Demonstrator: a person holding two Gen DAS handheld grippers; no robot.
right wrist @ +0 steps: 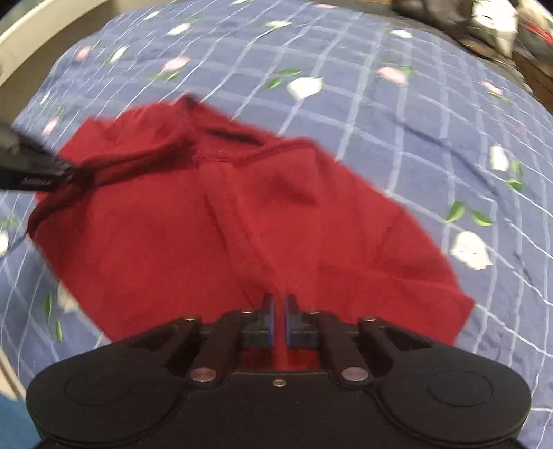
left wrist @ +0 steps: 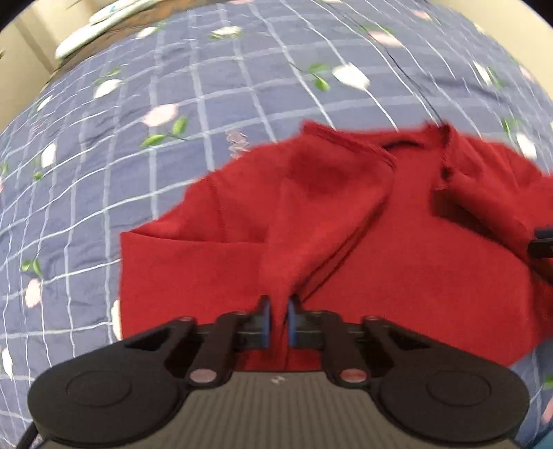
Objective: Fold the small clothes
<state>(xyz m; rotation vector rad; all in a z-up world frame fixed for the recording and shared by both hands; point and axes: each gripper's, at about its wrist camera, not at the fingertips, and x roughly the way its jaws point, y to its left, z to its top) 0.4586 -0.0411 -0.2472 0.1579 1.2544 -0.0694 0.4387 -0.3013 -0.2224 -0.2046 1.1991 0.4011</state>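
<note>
1. Red garment [left wrist: 345,224] lay rumpled on the blue floral bedspread [left wrist: 138,138].
2. Left claw [left wrist: 277,311] pinched a garment fold.
3. Right claw [right wrist: 279,307] clamped its near edge.
4. Only the right view showed dark clutter [right wrist: 484,17] beyond the garment.

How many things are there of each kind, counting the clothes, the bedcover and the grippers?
Red garment: 1
Blue checked floral bedcover: 1
Grippers: 2, left gripper and right gripper, each shut on the red cloth
Total: 4
</note>
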